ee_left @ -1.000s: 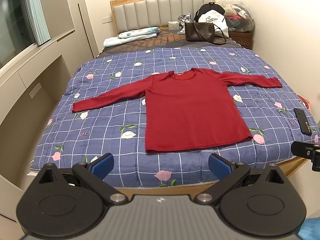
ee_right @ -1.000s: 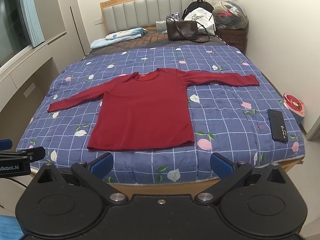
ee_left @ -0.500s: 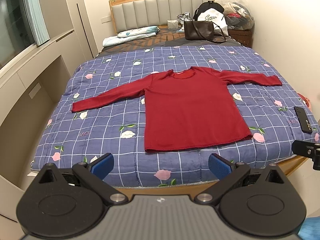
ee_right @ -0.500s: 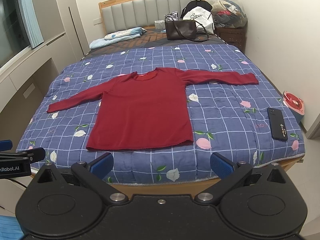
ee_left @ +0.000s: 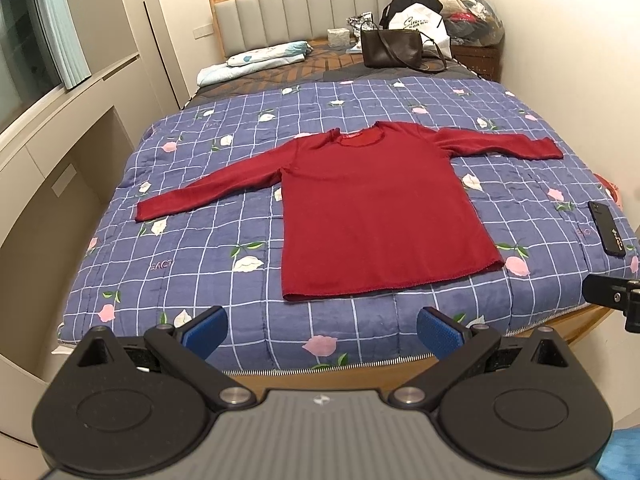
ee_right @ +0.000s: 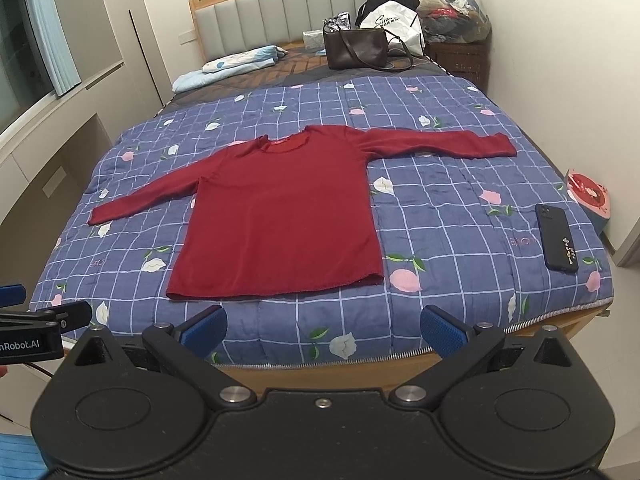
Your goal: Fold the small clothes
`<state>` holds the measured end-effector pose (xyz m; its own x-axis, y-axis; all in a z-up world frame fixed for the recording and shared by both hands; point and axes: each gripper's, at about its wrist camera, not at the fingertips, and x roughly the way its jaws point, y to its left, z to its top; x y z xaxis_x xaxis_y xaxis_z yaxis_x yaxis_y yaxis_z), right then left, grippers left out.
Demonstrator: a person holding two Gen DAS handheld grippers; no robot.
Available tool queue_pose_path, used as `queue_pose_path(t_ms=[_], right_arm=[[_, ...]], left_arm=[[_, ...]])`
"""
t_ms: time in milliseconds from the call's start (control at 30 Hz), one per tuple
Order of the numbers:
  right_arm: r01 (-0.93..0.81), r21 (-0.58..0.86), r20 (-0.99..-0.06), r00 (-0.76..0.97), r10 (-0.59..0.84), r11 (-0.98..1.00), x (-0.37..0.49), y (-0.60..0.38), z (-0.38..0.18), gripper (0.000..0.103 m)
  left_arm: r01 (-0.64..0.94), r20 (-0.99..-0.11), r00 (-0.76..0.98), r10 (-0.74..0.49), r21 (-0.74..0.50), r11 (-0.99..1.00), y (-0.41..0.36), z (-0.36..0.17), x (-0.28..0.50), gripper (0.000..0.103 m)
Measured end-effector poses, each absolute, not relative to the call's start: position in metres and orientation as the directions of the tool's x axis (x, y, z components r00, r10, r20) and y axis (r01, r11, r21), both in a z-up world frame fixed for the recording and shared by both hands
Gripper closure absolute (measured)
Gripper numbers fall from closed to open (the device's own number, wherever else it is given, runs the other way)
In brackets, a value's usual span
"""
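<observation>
Both tongs spread wide and empty: left tongs (ee_left: pixel 322 326) and right tongs (ee_right: pixel 323 326) held side by side at the foot of the bed (ee_right: pixel 460 364), short of the cloth and touching nothing. Red long-sleeved top (ee_left: pixel 376 212) spread flat, front up, on the blue checked quilt (ee_left: pixel 192 264), sleeves stretched out to either side, hem nearest the tongs. No fold begun yet, by the look of it. Likely first move: a pinch at a sleeve end or a hem corner. Risks from here: pinching quilt along with the thin knit, since the two lie flush; dragging the whole top askew if only one side gets lifted; a sleeve folding crooked across the body. Black phone (ee_right: pixel 557 238) near the right edge of the quilt, well apart from the top, yet within reach of a careless sweep.
</observation>
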<state>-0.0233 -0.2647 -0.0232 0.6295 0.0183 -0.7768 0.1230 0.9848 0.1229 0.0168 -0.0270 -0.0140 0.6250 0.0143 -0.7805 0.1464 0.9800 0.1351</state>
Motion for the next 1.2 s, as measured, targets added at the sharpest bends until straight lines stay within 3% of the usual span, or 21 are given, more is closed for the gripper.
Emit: queue_pose_path(t_ms=[700, 1200], right_arm=[[0.047, 0.112, -0.807, 0.587, 0.063, 0.993, 0.079, -0.318, -0.035, 0.0], [-0.132, 0.051, -0.795, 0.595, 0.12, 0.99, 0.14, -0.359, -0.029, 0.0]], left_arm=[[0.027, -0.813, 0.576, 0.09, 0.129, 0.991, -0.066, -0.018, 0.092, 0.0], [-0.156, -0.827, 0.546, 0.137, 0.06, 0.986, -0.099, -0.019, 0.115, 0.0]])
